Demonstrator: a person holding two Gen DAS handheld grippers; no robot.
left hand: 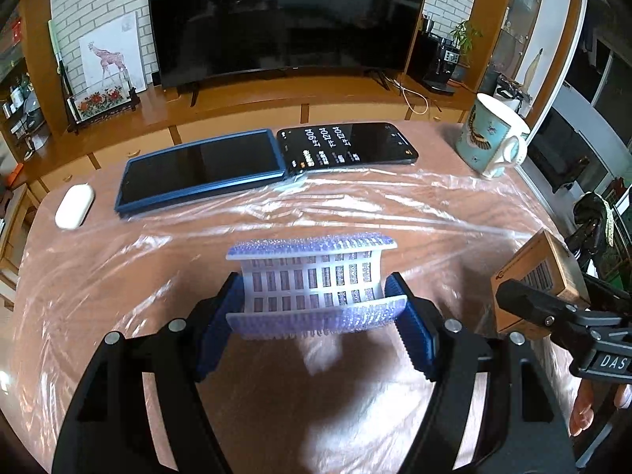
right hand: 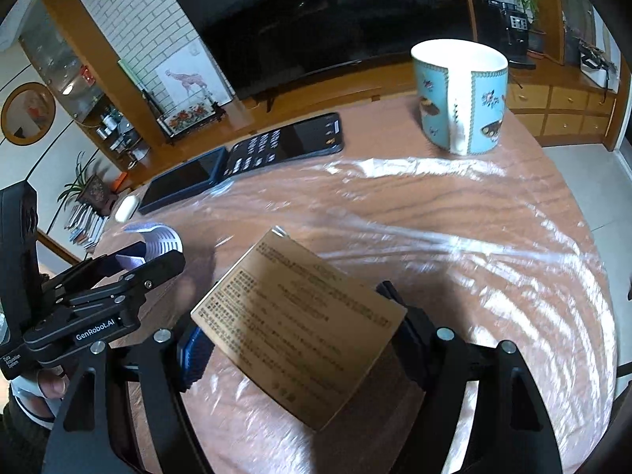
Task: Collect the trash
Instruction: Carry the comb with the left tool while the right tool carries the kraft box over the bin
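My left gripper [left hand: 316, 316] is shut on a white and purple plastic hair roller [left hand: 316, 276], held a little above the table between the blue pads [left hand: 215, 331]. My right gripper [right hand: 300, 339] is shut on a tan cardboard box [right hand: 300, 320] with printed text, tilted and lifted off the table. In the left wrist view the box [left hand: 541, 276] and the right gripper [left hand: 553, 316] show at the right edge. In the right wrist view the roller [right hand: 162, 239] and the left gripper [right hand: 130, 264] show at the left.
A round wooden table [left hand: 98, 276] is covered by clear plastic film [left hand: 355, 205]. On its far side lie a blue tablet [left hand: 201, 170], a dark phone [left hand: 347, 146] and a white oval case [left hand: 74, 206]. A blue mug [left hand: 491, 136] stands at the right. A TV stands behind.
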